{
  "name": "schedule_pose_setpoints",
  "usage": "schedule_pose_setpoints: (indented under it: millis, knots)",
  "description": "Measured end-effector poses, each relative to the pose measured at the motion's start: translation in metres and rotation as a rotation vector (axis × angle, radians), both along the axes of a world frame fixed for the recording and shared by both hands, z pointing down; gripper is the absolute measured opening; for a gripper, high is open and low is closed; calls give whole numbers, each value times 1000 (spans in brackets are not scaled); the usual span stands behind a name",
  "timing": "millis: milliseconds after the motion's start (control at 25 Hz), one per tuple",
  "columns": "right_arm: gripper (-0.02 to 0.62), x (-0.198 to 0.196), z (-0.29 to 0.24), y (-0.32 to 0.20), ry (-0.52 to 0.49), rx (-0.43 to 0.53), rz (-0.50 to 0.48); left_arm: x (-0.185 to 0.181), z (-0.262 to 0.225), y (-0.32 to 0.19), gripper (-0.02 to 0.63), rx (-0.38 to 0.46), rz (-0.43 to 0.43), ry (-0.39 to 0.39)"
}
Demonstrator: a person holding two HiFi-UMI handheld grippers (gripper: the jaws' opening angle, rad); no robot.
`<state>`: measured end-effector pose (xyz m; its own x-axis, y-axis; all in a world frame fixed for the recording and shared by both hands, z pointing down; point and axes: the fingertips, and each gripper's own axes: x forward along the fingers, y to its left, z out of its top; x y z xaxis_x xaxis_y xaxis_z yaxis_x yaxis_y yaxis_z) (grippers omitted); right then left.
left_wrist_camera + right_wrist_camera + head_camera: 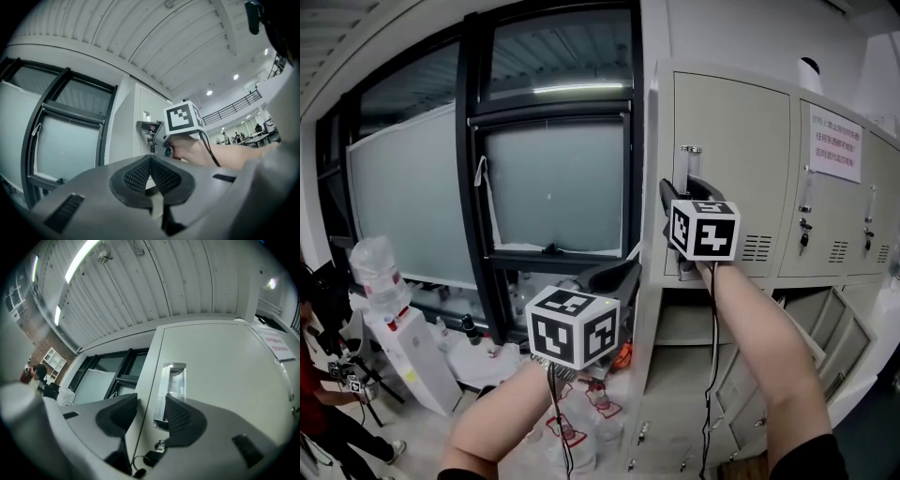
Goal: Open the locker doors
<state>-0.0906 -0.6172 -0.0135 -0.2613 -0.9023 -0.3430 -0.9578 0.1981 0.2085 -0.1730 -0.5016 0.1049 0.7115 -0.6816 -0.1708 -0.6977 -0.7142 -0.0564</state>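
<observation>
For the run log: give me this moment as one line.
right gripper: jaws apart around clear upright handle on closed beige metal locker door | left gripper: jaws together, empty

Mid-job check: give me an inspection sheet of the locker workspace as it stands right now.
Surface: locker bank, upright grey front; no table seen.
Job's things: top-left door shut, with its clear handle at the right tongs; lower doors at the right stand ajar.
Clutter: water jug on a dispenser; bottles on the floor.
Grippers: right tongs open at the handle, not clamped; left tongs shut, empty, held lower, off the lockers.
Cables: black cable along the right forearm; second cable under the left cube.
Surroundings: window left of the lockers; paper notice on the second door; person lower left.
</observation>
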Motion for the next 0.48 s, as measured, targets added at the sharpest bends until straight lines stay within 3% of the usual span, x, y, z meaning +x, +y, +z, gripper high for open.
schedule_pose_setpoints:
  millis: [480]
  knots:
    - [117,9,4,10,18,0,69,0,8,7,1,-25,-2,1]
